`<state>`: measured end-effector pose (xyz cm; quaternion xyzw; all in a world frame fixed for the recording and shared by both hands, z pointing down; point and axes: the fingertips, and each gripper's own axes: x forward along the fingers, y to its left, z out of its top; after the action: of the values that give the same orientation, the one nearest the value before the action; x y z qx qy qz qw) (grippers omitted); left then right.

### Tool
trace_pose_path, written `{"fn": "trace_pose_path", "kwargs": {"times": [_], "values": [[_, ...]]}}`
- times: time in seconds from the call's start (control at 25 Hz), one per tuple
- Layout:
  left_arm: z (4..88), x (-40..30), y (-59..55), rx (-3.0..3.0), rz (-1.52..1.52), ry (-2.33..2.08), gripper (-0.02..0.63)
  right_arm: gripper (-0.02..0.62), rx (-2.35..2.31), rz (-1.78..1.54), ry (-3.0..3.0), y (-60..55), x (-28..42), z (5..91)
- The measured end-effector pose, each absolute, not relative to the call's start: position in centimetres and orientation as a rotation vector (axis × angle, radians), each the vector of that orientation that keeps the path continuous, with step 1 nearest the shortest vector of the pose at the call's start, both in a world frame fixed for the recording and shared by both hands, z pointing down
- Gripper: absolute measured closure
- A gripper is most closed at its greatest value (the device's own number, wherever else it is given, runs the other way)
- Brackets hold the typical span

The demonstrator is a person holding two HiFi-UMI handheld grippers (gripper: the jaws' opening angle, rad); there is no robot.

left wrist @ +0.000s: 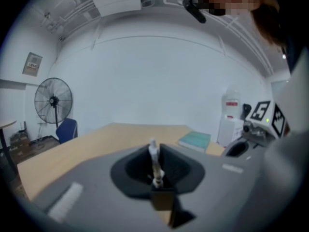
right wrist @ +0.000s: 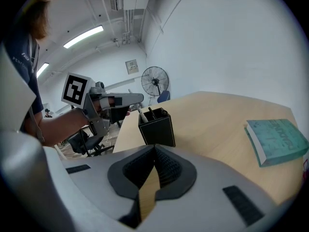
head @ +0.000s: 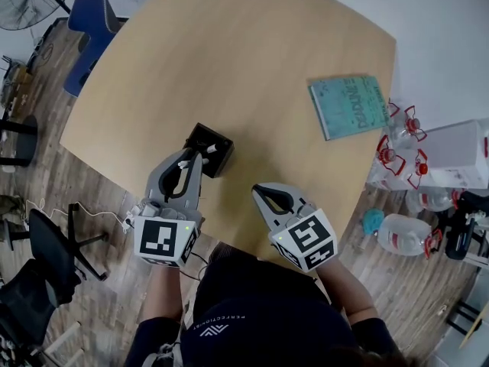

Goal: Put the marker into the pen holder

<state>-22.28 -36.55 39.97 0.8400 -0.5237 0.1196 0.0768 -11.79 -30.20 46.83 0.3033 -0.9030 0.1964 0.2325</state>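
The left gripper [head: 200,153] reaches over the near edge of the black pen holder [head: 218,147], which stands on the wooden table [head: 252,52] close to the person's side. In the left gripper view its jaws are drawn in narrowly on a white marker [left wrist: 153,158], the pads against its sides. The marker stands nearly upright between them, with its lower end down at the mouth of the holder. From the right gripper view the marker leans in the left side of the holder, its top up by the left gripper's tip. The right gripper [head: 258,189] hangs over the table to the right of the holder, apart from it. Its jaws are brought together at the tips with only a thin slit of tabletop showing between the pads, and nothing is in them. A teal book [head: 351,105] lies well apart near the table's far right edge.
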Motion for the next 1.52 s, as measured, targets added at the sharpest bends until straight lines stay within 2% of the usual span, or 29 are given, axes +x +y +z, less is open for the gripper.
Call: {"fn": "trace_pose_path", "kwargs": {"times": [0.24, 0.36, 0.52, 0.84, 1.0, 1.2, 1.52], "values": [[40.7, -22.5, -36.6, 2.511, 0.376, -1.570, 0.553, 0.594, 0.839, 0.560, -2.465, -30.3, -11.9, 47.4], [40.6, -22.4, -36.6, 2.528, 0.342, -1.537, 0.462, 0.594, 0.852, 0.562, -2.461, -30.5, -11.9, 47.4], [40.4, -22.7, -36.6, 2.532, 0.304, -1.521, 0.463, 0.595, 0.883, 0.564, -2.451, -30.6, -11.7, 47.3], [40.1, -22.8, -36.2, 2.520, 0.292, -1.550, 0.495, 0.594, 0.950, 0.568, -2.454, -30.3, -9.8, 46.7], [39.5, -22.1, -35.2, 2.494, 0.267, -1.579, 0.550, 0.595, 0.958, 0.566, -2.474, -29.9, -8.5, 46.2], [38.8, -20.4, -33.6, 2.466, 0.254, -1.612, 0.586, 0.594, 0.971, 0.541, -2.493, -29.3, -6.2, 45.3], [38.3, -17.0, -31.3, 2.451, 0.237, -1.603, 0.599, 0.594, 0.999, 0.493, -2.517, -28.6, -3.0, 43.7]]}}
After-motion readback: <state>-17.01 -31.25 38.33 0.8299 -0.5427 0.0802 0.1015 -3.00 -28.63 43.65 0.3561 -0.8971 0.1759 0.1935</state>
